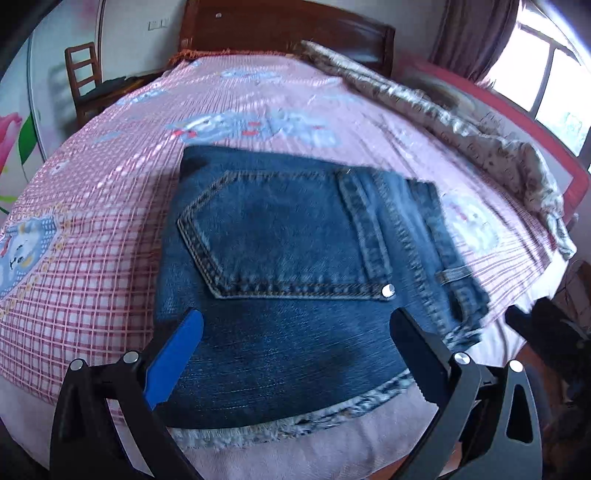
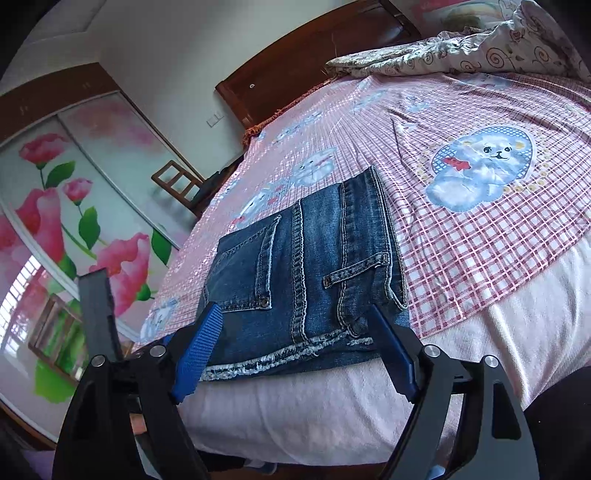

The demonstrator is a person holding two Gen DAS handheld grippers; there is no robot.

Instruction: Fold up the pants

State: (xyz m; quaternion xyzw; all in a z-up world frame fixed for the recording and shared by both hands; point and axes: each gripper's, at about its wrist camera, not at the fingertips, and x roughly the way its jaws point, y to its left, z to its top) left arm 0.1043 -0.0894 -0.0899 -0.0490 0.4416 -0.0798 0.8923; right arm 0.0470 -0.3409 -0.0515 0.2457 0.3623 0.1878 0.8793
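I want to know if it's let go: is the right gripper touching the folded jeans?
Cannot tell. In the right wrist view the right gripper stands wide open around the folded jeans, nothing clamped, but its fingertips overlap the denim, so no clear gap or contact shows.

Bed covered by a pink checked sheet [image 2: 480,236] printed with blue-and-white puppy pictures [image 2: 480,166]; a plain pale pink blanket [image 2: 332,402] shows along the near edge. Dark wooden headboard [image 1: 288,29] at the far end. A crumpled floral quilt [image 1: 461,125] lies bunched along the window side of the bed. Wooden chair [image 1: 83,70] stands beside the bed near the headboard. Wardrobe with sliding doors [image 2: 55,206] painted with large pink flowers and green leaves. White wall switch [image 2: 215,119] beside the headboard. Bright window [image 1: 546,74] with a dark curtain [image 1: 476,37].
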